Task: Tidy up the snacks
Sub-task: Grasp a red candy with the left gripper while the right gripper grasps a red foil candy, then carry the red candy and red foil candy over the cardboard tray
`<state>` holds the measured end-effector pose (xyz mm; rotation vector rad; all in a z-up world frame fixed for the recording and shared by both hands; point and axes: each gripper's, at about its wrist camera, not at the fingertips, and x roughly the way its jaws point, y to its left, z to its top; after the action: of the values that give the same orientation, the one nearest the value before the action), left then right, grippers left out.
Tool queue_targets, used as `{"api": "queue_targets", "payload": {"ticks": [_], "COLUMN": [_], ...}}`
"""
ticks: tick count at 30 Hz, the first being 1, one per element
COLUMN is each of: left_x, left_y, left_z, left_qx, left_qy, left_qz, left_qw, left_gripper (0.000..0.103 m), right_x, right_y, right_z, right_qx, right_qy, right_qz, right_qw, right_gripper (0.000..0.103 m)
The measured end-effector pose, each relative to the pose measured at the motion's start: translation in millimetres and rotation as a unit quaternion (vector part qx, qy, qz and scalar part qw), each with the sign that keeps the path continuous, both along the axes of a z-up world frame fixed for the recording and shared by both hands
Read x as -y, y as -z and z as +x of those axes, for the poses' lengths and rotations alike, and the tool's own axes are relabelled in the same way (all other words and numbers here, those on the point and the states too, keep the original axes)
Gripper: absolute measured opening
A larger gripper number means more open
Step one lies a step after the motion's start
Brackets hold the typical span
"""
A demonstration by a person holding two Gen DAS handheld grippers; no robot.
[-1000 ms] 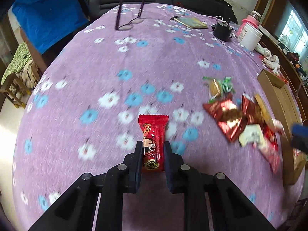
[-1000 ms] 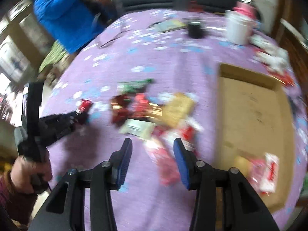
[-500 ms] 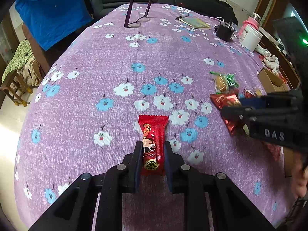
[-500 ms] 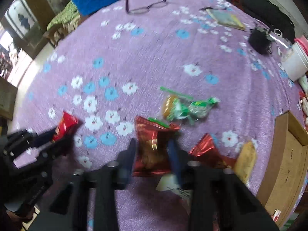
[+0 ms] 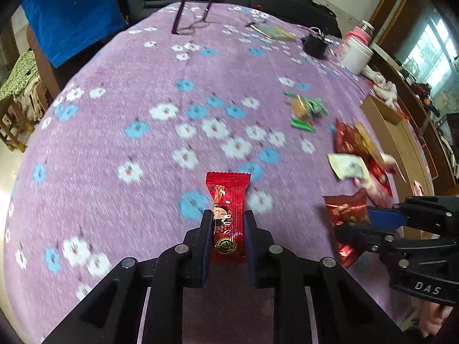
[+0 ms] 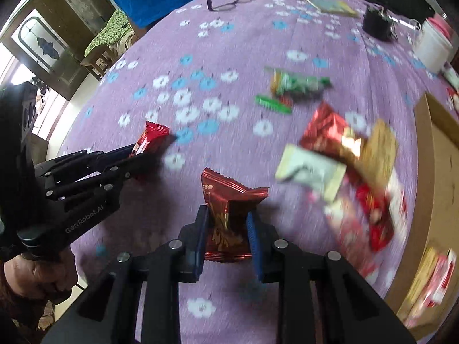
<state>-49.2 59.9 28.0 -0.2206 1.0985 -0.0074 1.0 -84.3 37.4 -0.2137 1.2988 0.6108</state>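
My left gripper is shut on a bright red snack packet with a cartoon face, held just above the purple flowered tablecloth. Beside it on the right, my right gripper is shut on a dark red foil packet. In the right wrist view that foil packet is pinched between the blue pads of the right gripper. The left gripper comes in from the left there with its red packet. A heap of loose snacks lies to the right.
A cardboard box with some packets in it sits at the table's right edge. Green-wrapped snacks lie beyond the heap. Glasses, a notebook, a black object and a white jar stand at the far end.
My right gripper swung left over the heap, closed on the dark red foil packet and now holds it near the left gripper. The left gripper kept its red packet and shifted slightly.
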Motion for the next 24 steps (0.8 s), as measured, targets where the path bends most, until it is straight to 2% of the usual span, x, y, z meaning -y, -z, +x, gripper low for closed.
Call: {"api": "queue_targets", "payload": {"ticks": [6,12,15,17,18,20,21,24], "left_x": [19,25,27,28,29,31,31,31], "left_y": [-1,-2,-1,-1,0,1,0,-4], "left_z": [-13,-16,-12,-8,-7,-6,-7,-15], "left_qx": [-0.01,-0.02,-0.018,-0.017,-0.014,-0.005,-0.005,0.0], "left_qy": [0.014,0.006,0.006,0.005,0.008,0.01,0.008,0.002], "left_qz": [0.007,0.02,0.027,0.033,0.033,0.046,0.055,0.046], "left_qw": [0.9998,0.9996,0.9994,0.9993,0.9993,0.9989,0.9984,0.9989], "left_gripper": [0.021,0.022,0.032,0.032,0.032,0.027,0.02,0.02], "right_x": [14,24,27,27,28,25,25,28], "right_y": [5,10,9,10,10,13,14,9], "right_z": [-3,-9,-13,-13,-13,-12,-12,-13], "right_qx": [-0.022,-0.037,-0.032,-0.035,-0.036,-0.03,-0.03,-0.024], "right_qy": [0.018,0.021,0.017,0.016,0.016,0.015,0.014,0.017], "right_qz": [0.007,0.008,0.007,0.007,0.008,0.004,0.002,0.014], "right_qw": [1.0,0.999,0.999,0.999,0.999,0.999,0.999,0.999], "right_gripper": [0.026,0.026,0.026,0.03,0.035,0.035,0.028,0.028]}}
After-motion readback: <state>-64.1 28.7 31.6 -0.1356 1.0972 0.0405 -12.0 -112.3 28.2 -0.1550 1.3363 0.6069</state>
